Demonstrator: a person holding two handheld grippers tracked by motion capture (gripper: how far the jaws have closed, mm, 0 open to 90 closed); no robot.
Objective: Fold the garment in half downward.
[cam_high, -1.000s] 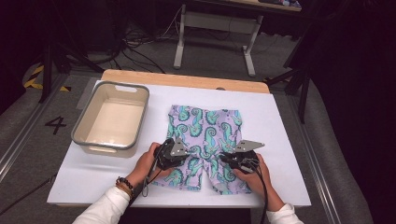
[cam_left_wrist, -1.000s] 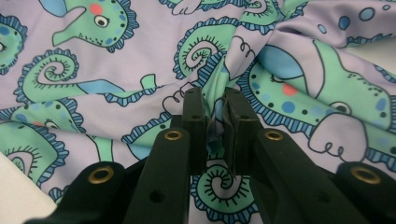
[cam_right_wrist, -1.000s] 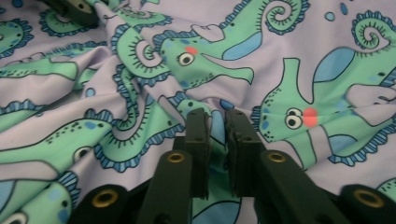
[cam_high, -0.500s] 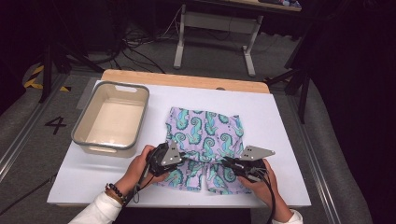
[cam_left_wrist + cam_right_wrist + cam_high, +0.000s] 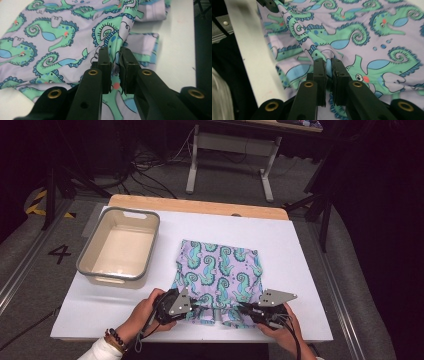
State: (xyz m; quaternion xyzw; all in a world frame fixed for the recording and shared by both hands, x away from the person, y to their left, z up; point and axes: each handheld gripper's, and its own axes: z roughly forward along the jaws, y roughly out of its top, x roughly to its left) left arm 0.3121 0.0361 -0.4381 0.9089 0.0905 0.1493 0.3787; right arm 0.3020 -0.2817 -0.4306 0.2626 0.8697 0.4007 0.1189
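While one pair of seahorse-print shorts point(image 5: 218, 272) is spread on the white counter point(image 5: 300, 250) beside one grey bin point(image 5: 119, 248), its near hem is pinched by the left hand-held gripper point(image 5: 192, 304) and the right hand-held gripper point(image 5: 241, 308). Fabric clamped between each pair of jaws is made out in the gripper views, the bin from above.

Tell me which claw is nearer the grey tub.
The left claw, shut on the seahorse-print purple shorts at their near left edge. The right claw grips the same hem farther from the grey plastic tub.
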